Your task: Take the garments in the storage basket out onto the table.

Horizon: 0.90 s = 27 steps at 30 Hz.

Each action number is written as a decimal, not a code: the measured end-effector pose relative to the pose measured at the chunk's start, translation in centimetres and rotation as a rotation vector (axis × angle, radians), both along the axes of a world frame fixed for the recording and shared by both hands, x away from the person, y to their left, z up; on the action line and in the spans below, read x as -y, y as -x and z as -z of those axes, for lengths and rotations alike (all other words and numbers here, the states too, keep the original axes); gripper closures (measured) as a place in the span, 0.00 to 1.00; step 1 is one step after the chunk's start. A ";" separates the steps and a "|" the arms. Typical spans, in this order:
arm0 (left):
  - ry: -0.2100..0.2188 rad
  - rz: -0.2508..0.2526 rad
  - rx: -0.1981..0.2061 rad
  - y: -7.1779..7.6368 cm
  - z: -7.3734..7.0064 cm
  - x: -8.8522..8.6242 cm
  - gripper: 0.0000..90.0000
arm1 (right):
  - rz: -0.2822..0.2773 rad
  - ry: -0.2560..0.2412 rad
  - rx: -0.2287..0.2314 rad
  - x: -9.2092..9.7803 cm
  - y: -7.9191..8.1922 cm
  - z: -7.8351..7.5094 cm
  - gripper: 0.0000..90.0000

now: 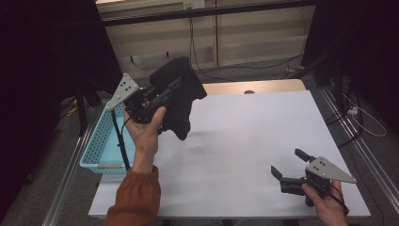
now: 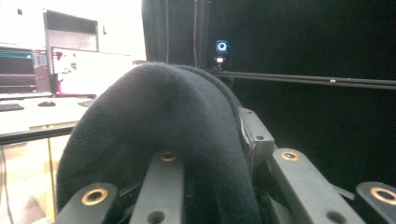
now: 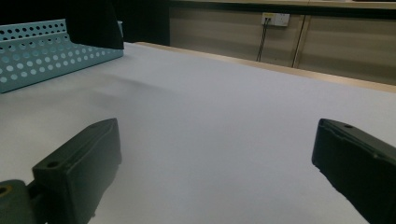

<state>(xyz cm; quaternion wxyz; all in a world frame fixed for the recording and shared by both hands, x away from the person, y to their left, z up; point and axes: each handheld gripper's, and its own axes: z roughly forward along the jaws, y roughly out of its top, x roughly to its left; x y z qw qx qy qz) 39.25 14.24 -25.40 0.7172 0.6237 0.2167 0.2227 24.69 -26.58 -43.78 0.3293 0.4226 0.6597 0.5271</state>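
A black knitted cloth [image 1: 182, 96] hangs in the air over the table's left side, beside the basket. My left gripper [image 1: 165, 92] is raised in a hand and shut on it, its fingertips buried in the fabric. In the left gripper view the cloth [image 2: 159, 121] bulges over the jaws of the left gripper [image 2: 219, 161] and hides their tips. My right gripper [image 1: 288, 161] rests low near the table's front right corner, open, with nothing between its fingers. In its own view the right gripper [image 3: 217, 154] has its jaws wide apart over bare white table.
A light blue perforated basket [image 1: 96, 141] stands at the table's left edge, also seen in the right gripper view [image 3: 37, 60]. The white table top [image 1: 244, 136] stretches between the two grippers. Cables run along the floor behind the table.
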 end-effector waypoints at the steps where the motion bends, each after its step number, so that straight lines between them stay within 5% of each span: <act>1: -0.003 0.011 0.000 0.0 0.2 0.4 0.82 | 0.000 0.000 0.000 0.0 0.0 0.0 0.01; 15: -0.058 0.075 -0.082 -0.6 5.1 5.3 0.82 | -0.002 0.000 -0.001 0.0 0.1 0.0 0.01; 27: -0.127 0.102 -0.152 -0.9 7.8 6.7 0.82 | -0.005 0.002 -0.007 0.0 0.0 0.0 0.01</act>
